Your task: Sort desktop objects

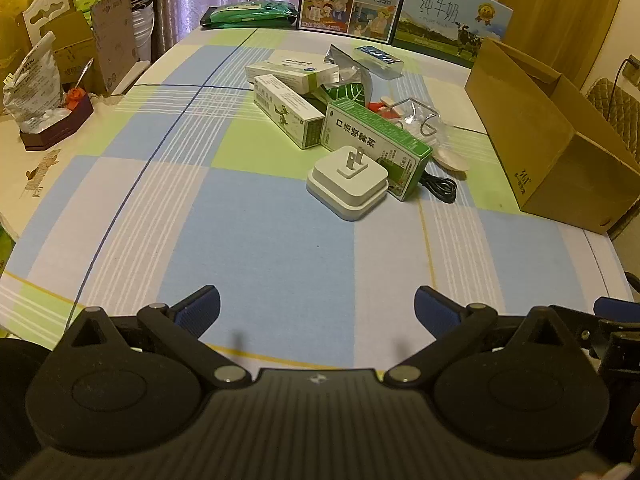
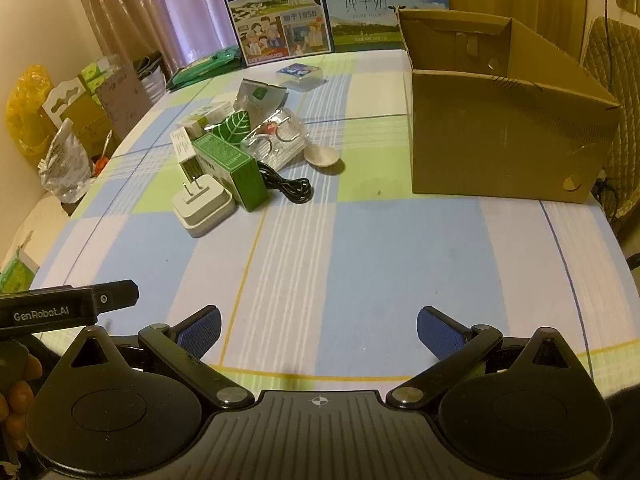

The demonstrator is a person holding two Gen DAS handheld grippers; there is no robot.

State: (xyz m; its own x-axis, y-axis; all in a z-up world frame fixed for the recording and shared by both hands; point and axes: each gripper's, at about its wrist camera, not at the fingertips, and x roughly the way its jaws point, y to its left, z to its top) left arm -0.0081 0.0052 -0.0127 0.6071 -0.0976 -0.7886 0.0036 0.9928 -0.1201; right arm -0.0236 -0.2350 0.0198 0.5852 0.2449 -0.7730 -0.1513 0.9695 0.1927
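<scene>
Dim, warm yellowish light; soft focus (heavy fisheye bending at edges).

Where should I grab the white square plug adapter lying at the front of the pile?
Grip the white square plug adapter across its flat side walls, coming from above or the open front. Its prongs point up, and the green carton crowds its far side.

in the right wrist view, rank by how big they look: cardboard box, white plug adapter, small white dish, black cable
1. cardboard box
2. white plug adapter, though it is nearest
3. black cable and small white dish: too alike to rank
</scene>
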